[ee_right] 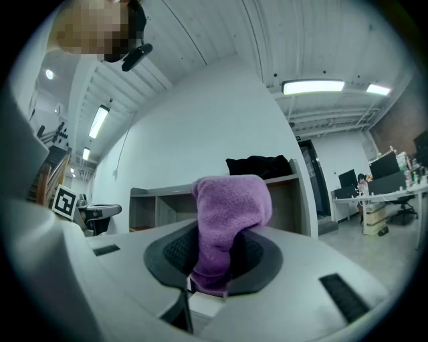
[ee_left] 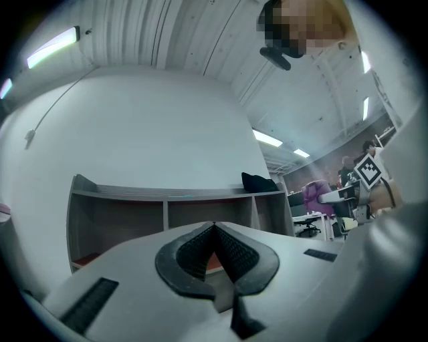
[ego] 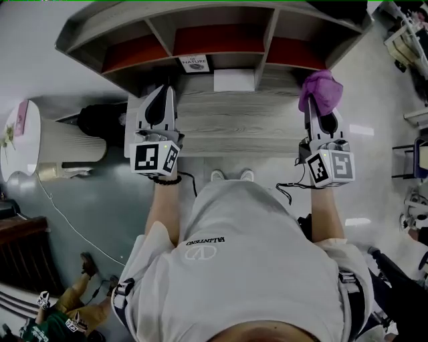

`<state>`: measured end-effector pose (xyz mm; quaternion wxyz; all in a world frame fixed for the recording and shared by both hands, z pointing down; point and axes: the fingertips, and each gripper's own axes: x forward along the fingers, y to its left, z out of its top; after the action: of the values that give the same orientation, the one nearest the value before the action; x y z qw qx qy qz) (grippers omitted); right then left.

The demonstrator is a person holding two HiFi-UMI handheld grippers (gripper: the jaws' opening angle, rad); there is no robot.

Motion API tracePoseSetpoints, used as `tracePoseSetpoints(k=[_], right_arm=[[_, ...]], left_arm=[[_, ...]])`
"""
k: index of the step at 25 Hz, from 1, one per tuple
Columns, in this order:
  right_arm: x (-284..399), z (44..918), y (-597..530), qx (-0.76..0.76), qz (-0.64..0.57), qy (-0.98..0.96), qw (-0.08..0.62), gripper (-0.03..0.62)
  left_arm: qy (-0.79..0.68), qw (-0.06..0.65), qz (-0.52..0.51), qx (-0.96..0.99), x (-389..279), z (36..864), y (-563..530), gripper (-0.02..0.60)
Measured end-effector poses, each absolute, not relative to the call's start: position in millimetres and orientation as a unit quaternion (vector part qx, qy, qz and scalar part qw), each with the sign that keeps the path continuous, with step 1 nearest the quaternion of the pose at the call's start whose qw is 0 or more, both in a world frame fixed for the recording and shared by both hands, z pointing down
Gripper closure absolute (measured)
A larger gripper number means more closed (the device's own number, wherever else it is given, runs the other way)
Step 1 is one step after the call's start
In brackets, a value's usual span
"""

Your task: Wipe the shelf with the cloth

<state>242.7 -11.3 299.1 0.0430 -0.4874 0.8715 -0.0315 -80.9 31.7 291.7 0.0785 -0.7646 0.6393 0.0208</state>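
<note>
Head view: you hold both grippers out over the wood-grain top (ego: 234, 123) in front of the shelf (ego: 200, 15), one at each end. Your left gripper (ego: 162, 90) points at the shelf's left side, your right gripper (ego: 319, 110) at its right side, well apart from each other. The purple cloth (ego: 321, 90) is pinched in the right gripper's jaws and bunches up past the tips, in front of the right compartment. You can't tell from here whether it touches the shelf.

Right gripper view: the jaws are clamped on the cloth. It sticks up between the pads in a folded lump, and a short end hangs below them. A black bag (ee_right: 257, 165) sits on top of the shelf behind it.

Left gripper view: the jaws are pressed together at the tips with nothing between them. Only a small gap lower down shows the reddish shelf floor. The shelf's open compartments are straight ahead.

Back in the head view, a white box (ego: 233, 80) and a small printed card (ego: 194, 63) sit at the middle of the shelf, between the two grippers. Your shoes (ego: 232, 175) show just below the wood-grain top's edge.
</note>
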Motion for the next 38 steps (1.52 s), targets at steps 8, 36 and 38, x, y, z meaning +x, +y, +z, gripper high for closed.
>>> tracePoseSetpoints(k=[8,36,38], right_arm=[[236,280,-4,-0.514,-0.024,0.855,0.065,0.513],[235,280,-15,-0.533,-0.037,0.843,0.061,0.516],[235,282,-14,-0.532,-0.039,0.843,0.061,0.516]], left_arm=[[0.639,0.092,0.046,-0.762,-109,276,38,0.583],[0.614,0.091,0.052,-0.783,-112,279,33,0.583],[0.615,0.091,0.051,-0.782,-112,280,33,0.583]])
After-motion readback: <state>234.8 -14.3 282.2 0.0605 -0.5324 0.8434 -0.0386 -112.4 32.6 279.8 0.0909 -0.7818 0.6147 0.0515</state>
